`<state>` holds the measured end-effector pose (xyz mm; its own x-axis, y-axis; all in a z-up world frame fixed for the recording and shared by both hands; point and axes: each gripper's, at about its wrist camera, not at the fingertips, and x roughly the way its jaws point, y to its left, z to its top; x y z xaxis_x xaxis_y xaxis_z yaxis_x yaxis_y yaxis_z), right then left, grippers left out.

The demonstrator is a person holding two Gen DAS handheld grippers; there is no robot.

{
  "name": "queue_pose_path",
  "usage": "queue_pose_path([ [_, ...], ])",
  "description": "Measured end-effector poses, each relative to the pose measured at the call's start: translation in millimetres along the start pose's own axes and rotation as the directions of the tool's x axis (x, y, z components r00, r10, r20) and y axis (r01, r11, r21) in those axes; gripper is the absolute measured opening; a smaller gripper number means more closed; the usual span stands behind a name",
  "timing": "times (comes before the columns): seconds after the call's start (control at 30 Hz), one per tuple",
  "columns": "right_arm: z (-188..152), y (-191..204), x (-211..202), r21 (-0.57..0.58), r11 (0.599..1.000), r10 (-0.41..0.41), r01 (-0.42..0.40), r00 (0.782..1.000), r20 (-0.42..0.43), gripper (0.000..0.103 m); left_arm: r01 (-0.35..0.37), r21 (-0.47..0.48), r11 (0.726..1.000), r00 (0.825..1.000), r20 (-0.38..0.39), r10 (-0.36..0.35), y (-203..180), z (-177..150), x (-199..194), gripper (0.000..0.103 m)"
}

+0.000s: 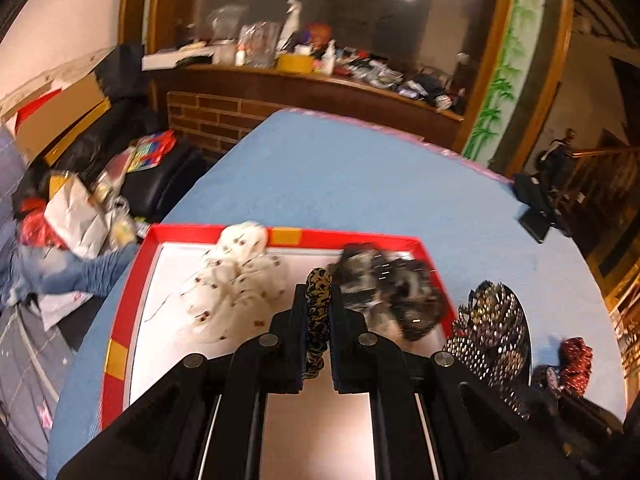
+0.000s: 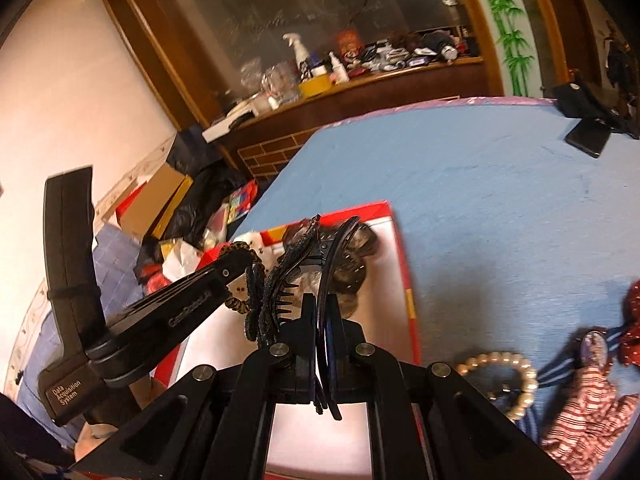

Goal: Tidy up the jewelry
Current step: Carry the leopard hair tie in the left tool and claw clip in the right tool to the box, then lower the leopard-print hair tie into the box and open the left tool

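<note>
Blue table (image 1: 360, 184), cluttered wooden shelf (image 1: 320, 80) behind. Red-rimmed tray (image 1: 120, 312) holds white scrunchie (image 1: 240, 276). Left gripper (image 1: 316, 304) pinches leopard-print scrunchie (image 1: 318, 300) over tray; right gripper (image 2: 320, 312) clamps black hair claw (image 2: 280, 276), apparently above tray. Pearl bracelet (image 2: 516, 376) on table nearby.

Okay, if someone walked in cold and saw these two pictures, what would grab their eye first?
Probably the red-rimmed tray on the blue table, with a white scrunchie and a dark scrunchie lying inside. Next, both grippers hang over it loaded: the left gripper pinches a leopard-print scrunchie, and the right gripper clamps a black hair claw. A pearl bracelet waits on the table right of the tray.
</note>
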<state>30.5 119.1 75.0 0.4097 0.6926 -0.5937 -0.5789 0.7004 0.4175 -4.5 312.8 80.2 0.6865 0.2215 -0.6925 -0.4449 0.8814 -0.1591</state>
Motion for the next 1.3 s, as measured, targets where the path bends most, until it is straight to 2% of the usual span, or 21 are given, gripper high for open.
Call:
queue_pose_path([
  [0.17, -8.6, -0.5, 15.4, -0.032, 0.999, 0.001, -0.003, 0.998, -0.056, 0.006, -0.032, -0.025, 0.999, 0.998, -0.053, 0.031, 7.6, -0.2, 15.1, 0.008],
  [0.3, -12.8, 2.5, 22.0, -0.070, 0.998, -0.010, 0.005, 0.997, -0.076, 0.006, -0.027, -0.036, 0.999, 0.995, -0.094, 0.024, 9.0, -3.3, 25.8, 0.008],
  [0.6, -14.8, -3.3, 34.3, -0.075, 0.997, -0.041, 0.034, 0.995, -0.092, 0.006, -0.054, -0.022, 0.998, 0.992, -0.112, 0.051, 5.0, -5.0, 34.6, 0.008],
  [0.8, -14.5, -8.5, 41.3, -0.051, 0.998, -0.029, 0.024, 0.994, -0.109, 0.006, -0.058, -0.006, 0.998, 0.991, -0.120, 0.057, 1.5, -7.1, 36.9, 0.008],
  [1.3, -15.6, -9.4, 41.8, -0.069, 0.995, -0.076, 0.071, 0.994, -0.084, 0.007, -0.070, 0.011, 0.997, 0.991, -0.116, 0.071, -1.1, -8.7, 37.0, 0.008],
])
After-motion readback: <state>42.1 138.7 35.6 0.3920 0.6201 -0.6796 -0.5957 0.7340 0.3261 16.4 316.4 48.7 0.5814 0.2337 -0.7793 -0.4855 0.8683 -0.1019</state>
